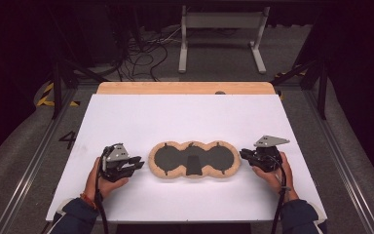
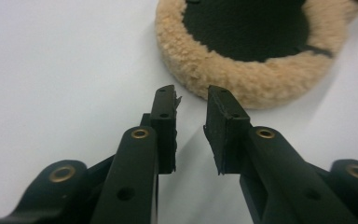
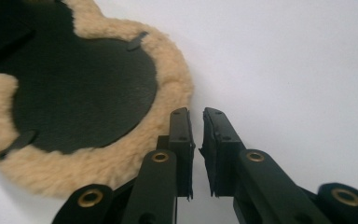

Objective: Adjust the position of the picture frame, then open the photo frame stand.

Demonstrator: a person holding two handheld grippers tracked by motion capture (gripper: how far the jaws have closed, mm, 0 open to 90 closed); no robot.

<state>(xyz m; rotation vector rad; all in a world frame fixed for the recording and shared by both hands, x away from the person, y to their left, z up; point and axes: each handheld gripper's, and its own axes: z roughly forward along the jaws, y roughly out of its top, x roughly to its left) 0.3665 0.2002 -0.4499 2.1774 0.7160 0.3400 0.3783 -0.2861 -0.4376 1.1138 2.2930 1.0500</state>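
Fleece pad [image 1: 193, 159] — tan pile around three dark round panels in a row — lies flat on the white table [image 1: 185, 117], near its front edge, between the two grippers. The left gripper [image 1: 137, 162] sits just off the pad's left end, its jaws parted by a modest gap and holding nothing. The right gripper [image 1: 243, 154] sits at the pad's right end, its jaws nearly together with a thin slit between; they seem empty, though one may brush the fleece. A hand [image 1: 104, 183] grips each tool.
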